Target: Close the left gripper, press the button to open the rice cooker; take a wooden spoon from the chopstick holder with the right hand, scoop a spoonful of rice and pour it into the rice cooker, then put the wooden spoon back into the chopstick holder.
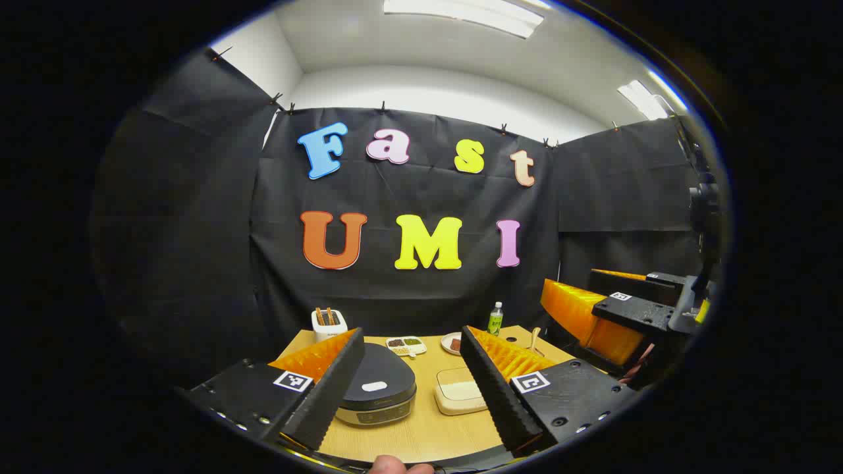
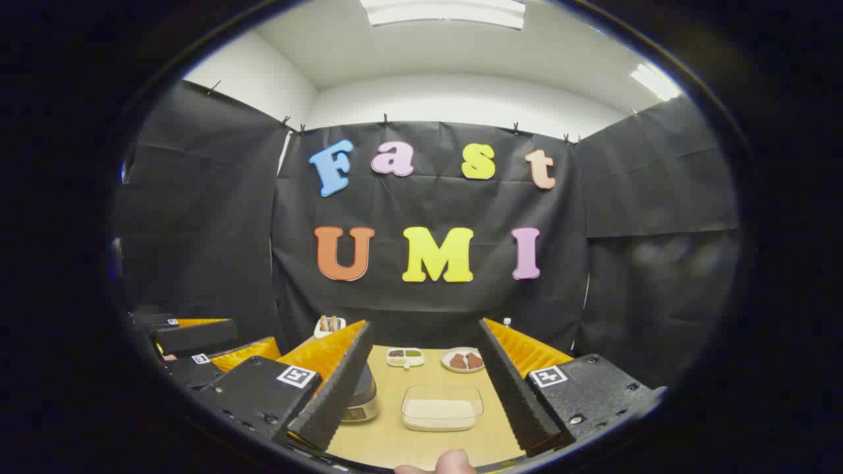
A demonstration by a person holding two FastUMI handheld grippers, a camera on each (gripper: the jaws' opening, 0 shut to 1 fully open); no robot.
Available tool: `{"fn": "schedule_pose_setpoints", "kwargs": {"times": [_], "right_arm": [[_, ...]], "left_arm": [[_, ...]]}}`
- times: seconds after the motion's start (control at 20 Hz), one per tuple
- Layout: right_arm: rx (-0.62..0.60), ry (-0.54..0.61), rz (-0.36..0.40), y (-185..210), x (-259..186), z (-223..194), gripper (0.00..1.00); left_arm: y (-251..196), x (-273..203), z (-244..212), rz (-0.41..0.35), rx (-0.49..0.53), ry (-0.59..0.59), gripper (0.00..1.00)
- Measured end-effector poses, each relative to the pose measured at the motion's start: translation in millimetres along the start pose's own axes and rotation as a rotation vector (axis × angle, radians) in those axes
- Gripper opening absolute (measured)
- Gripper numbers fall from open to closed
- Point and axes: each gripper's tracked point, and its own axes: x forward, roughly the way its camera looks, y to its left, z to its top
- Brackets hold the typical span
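Note:
The rice cooker [image 1: 377, 388] sits low on the wooden table with its dark lid down and a pale button on top. It lies between the fingers of my open left gripper [image 1: 411, 334]. A clear box of rice [image 1: 461, 395] stands just to its right. A wooden spoon [image 1: 534, 340] sticks up beyond that gripper's right finger; what holds it is hidden. In the right gripper view my right gripper [image 2: 425, 324] is open and holds nothing. The rice box [image 2: 442, 408] lies between its fingers, and the rice cooker [image 2: 362, 395] peeks from behind its left finger.
At the table's back stand a white toaster-like box [image 1: 328, 324], a small divided dish [image 1: 406, 344], a plate of brown food [image 2: 462, 360] and a green bottle [image 1: 495, 319]. The right gripper [image 1: 619, 309] hovers at the right. A thumb [image 2: 454, 461] shows at the bottom edge.

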Motion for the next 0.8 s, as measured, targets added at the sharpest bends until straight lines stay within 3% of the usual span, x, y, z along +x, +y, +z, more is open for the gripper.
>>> {"fn": "schedule_pose_setpoints", "kwargs": {"times": [0.55,0.8], "right_arm": [[0.040,-0.017,-0.051,-30.8,3.0,-1.2,1.00],[0.043,-0.021,-0.064,-41.5,8.7,-2.3,1.00]], "left_arm": [[9.8,5.6,2.9,0.048,-0.033,-0.002,0.94],[11.9,11.4,1.4,0.064,-0.003,-0.002,0.94]]}}
